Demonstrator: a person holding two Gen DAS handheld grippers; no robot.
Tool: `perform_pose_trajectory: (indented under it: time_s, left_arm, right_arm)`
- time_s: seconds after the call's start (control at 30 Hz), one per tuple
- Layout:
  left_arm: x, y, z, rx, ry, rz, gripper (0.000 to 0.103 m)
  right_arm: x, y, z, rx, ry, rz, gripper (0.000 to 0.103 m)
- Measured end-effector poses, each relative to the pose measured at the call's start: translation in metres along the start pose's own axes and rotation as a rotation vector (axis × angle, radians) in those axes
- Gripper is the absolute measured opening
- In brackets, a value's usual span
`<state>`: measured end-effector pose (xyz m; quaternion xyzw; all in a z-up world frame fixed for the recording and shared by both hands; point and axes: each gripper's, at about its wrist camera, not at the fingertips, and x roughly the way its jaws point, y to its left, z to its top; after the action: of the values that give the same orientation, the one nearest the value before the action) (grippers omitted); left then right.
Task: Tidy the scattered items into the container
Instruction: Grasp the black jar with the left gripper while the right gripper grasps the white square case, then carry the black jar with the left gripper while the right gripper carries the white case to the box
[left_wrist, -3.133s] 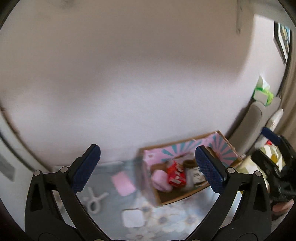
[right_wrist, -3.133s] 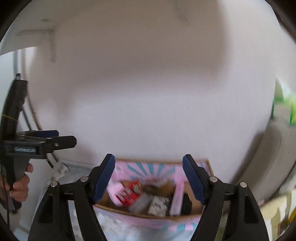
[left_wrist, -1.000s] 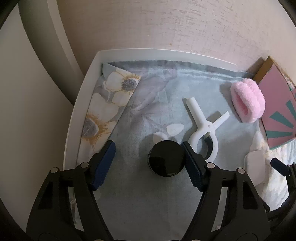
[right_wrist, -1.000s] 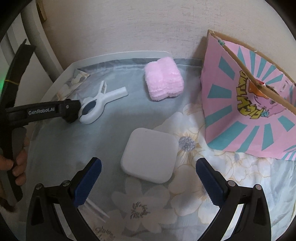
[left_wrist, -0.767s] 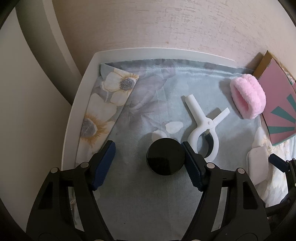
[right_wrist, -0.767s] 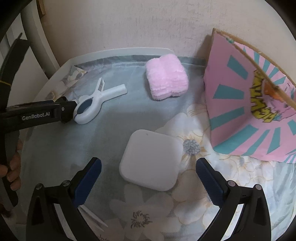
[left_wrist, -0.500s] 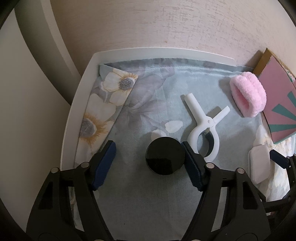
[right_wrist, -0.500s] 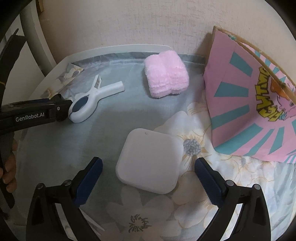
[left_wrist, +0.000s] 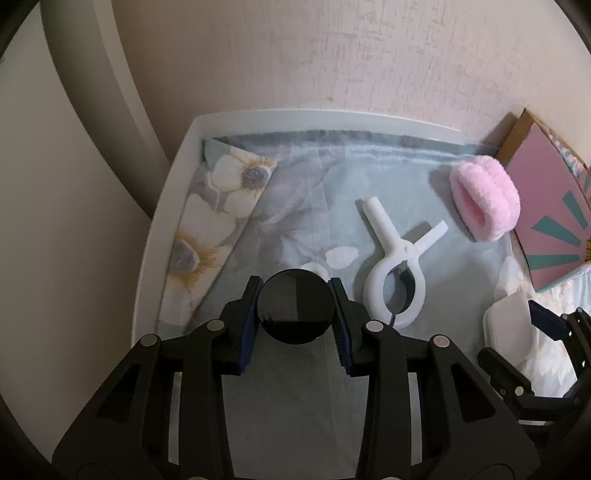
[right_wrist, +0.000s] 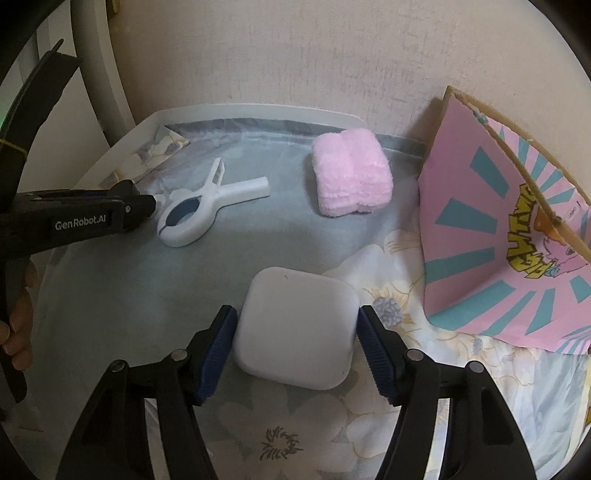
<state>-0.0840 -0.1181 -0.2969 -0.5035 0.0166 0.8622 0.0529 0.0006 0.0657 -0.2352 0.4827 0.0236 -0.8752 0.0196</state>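
Note:
A black round disc (left_wrist: 295, 310) lies on the floral cloth. My left gripper (left_wrist: 294, 283) is closing on it, and its blue pads (left_wrist: 248, 314) touch the disc's two sides. In the right wrist view a white rounded square box (right_wrist: 295, 332) sits between the closing jaws of my right gripper (right_wrist: 295, 311), with both pads (right_wrist: 218, 347) against its edges. The pink and teal cardboard container (right_wrist: 498, 240) stands open at the right against the wall. From that view the left gripper (right_wrist: 146, 206) shows side-on at the left.
A white plastic clamp (left_wrist: 395, 280) lies just right of the disc, and a pink fluffy roll (left_wrist: 484, 199) rests by the container (left_wrist: 546, 221). The cloth (left_wrist: 369, 166) covers a white table (left_wrist: 159, 229) set against the wall. A hand (right_wrist: 16, 332) holds the left gripper.
Both grippers have narrowed from wide open until their pads meet the disc and the white box. The hands have barely shifted.

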Motion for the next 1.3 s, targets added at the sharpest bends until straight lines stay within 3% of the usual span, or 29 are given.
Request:
perform_pose_trajectory:
  time_s: [0.27,0.57,0.73,0.87,1.03,1.3]
  left_arm:
    - [-0.021,0.006,0.019,-0.017,-0.026,0.003,0.032]
    - [-0.116,-0.027,0.051,0.064,-0.166,-0.031,0.032]
    - [-0.137,-0.065,0.07,0.081,-0.219,-0.115,0.032]
    - [-0.146,-0.107,0.078,0.122,-0.234,-0.161,0.032]
    - [-0.151,-0.161,0.088,0.176,-0.225,-0.219,0.032]
    - [-0.118,-0.259,0.121,0.282,-0.156,-0.259,0.032]
  right_arm:
    - [-0.024,0.0,0.005,-0.029,-0.038,0.024,0.062]
    - [-0.09,-0.016,0.011,-0.021,-0.128,0.04,0.062]
    - [-0.135,-0.05,0.016,0.066,-0.185,0.062,0.062]
    - [-0.167,-0.09,0.018,0.119,-0.24,-0.011,0.062]
    - [-0.187,-0.147,0.014,0.184,-0.256,-0.103,0.062]
    - [-0.191,-0.223,0.028,0.226,-0.25,-0.132,0.062]
